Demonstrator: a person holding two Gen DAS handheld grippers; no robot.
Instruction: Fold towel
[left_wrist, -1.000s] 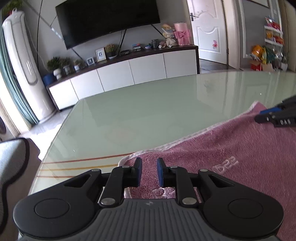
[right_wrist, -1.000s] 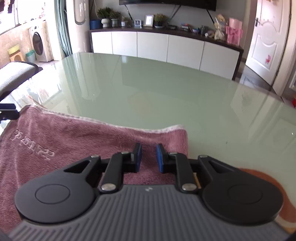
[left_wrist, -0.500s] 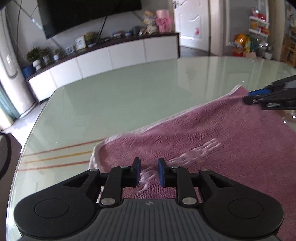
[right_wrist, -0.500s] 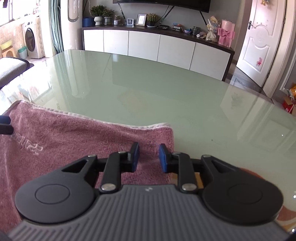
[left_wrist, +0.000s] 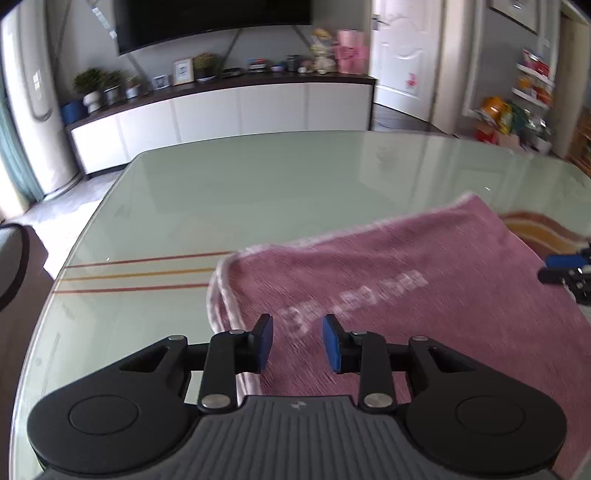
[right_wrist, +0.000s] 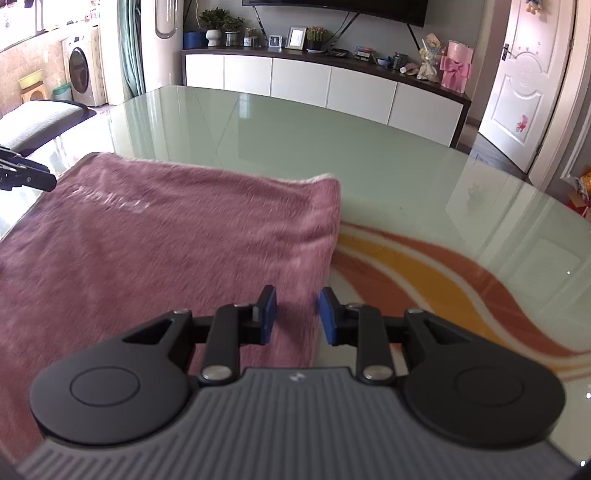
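Both our grippers have just let go. The left gripper (left_wrist: 297, 341) has its blue pads spread with nothing pinched between them, and the right gripper (right_wrist: 297, 312) likewise, its jaws having just been opening; a second ago both sat narrower at the far edge of the towel (left_wrist: 406, 295). We have drawn back toward six o'clock, so the fold looks laid down and released. The towel lies flat on the table (left_wrist: 258, 192), doubled, its pale hemmed edges stacked at nine o'clock. It is pink plush terry, rectangular, with raised pale lettering; the tabletop is smooth, glossy green glass.
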